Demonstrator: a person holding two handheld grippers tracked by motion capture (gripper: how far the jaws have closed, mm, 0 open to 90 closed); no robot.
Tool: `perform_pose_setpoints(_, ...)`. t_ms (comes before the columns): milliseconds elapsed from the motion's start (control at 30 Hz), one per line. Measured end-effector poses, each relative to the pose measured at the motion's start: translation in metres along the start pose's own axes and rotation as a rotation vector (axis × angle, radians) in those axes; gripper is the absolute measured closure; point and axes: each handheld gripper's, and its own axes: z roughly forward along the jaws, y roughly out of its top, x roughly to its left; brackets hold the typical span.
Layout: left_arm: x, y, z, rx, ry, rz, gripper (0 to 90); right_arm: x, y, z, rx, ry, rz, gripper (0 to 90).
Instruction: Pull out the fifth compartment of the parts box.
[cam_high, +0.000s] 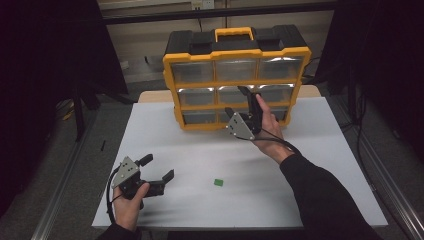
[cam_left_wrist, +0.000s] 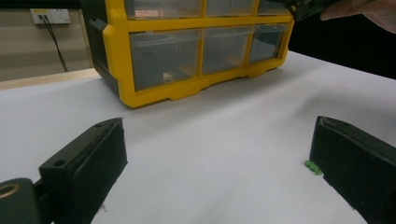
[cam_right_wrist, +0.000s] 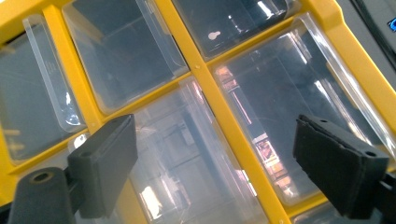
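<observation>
I hold my right gripper (cam_high: 243, 102) up against the front of the yellow drawer box (cam_high: 236, 54), which stands at the far edge of the white table (cam_high: 320, 165). Its jaws stand wide apart with nothing between them, and they point straight at the clear drawers (cam_right_wrist: 275, 112) in the middle row. The drawer fronts are just ahead of the jaws, and a yellow bar (cam_right_wrist: 233, 135) of the box runs between the two jaws. My right hand is much nearer to the box than my left. My left gripper (cam_high: 157, 171) rests low near the near left corner of the table, jaws wide and empty. A small green block (cam_high: 218, 182) lies on the table near the near edge, just beside that gripper. The room around is dark.
</observation>
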Motion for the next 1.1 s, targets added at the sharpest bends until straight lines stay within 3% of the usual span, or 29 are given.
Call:
perform_pose_setpoints(433, -0.001, 0.0, 0.0, 0.009, 0.008, -0.004, 3.7, 0.008, -0.002, 0.01, 0.007, -0.02, -0.128, 34.0)
perform_pose_setpoints(533, -0.001, -0.001, 0.001, 0.008, 0.009, -0.006, 3.7, 0.009, -0.004, 0.012, 0.015, -0.012, -0.137, 36.4)
perform_pose_setpoints(567, -0.001, 0.0, 0.001, 0.008, 0.007, -0.004, 3.7, 0.009, -0.005, 0.014, 0.021, -0.008, -0.145, 44.0)
perform_pose_setpoints(700, -0.001, 0.0, 0.001, 0.014, 0.0, 0.003, 3.7, 0.01, -0.005, 0.018, 0.033, -0.002, -0.164, 49.2)
perform_pose_setpoints(1100, 0.0, 0.0, 0.001, 0.014, -0.003, 0.007, 3.7, 0.006, -0.011, 0.024, 0.093, -0.036, -0.205, 59.2)
